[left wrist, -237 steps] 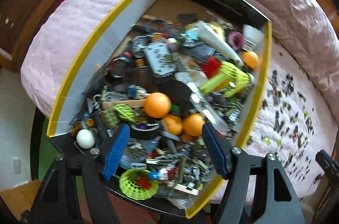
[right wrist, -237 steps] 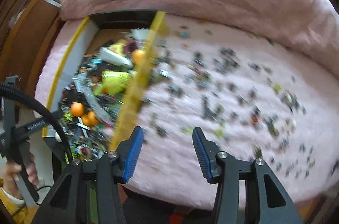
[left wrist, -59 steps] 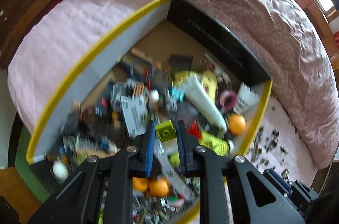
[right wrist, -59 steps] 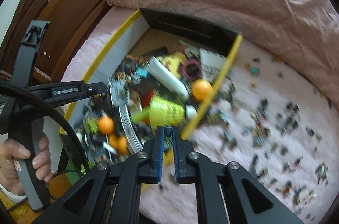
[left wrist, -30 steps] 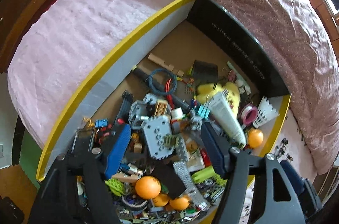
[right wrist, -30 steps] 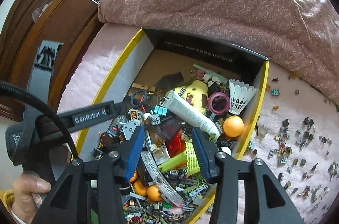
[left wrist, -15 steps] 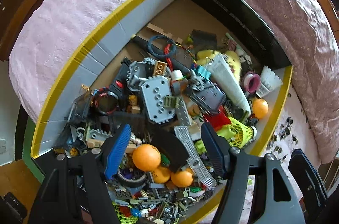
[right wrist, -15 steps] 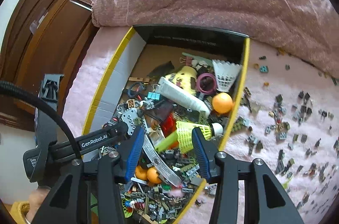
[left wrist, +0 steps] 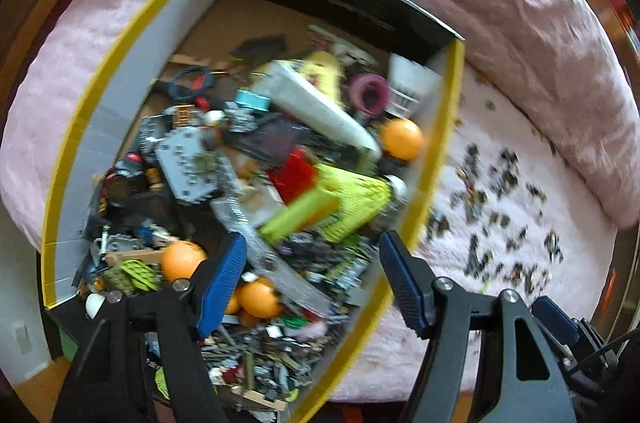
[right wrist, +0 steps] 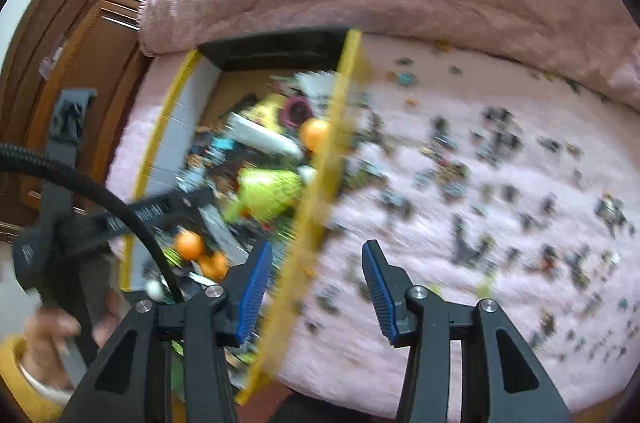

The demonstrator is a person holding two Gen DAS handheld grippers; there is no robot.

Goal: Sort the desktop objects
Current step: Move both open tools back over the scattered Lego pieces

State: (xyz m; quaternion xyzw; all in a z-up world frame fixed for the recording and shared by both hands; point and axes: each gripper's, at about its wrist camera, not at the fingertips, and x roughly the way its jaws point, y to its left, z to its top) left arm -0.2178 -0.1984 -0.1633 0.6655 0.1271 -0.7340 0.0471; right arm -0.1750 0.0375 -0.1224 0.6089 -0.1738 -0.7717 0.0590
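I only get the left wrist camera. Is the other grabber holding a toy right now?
Observer: No. The right gripper is open with nothing between its pads. In its own view the box's yellow edge runs up between the fingers.
Operator: Who's holding my grabber?
Observer: A blurred hand with a yellow cuff holds the handle of the left gripper, at the lower left of the right wrist view.
Operator: What's next to the bed on that side?
Observer: Brown wooden cabinet doors with panelled fronts.
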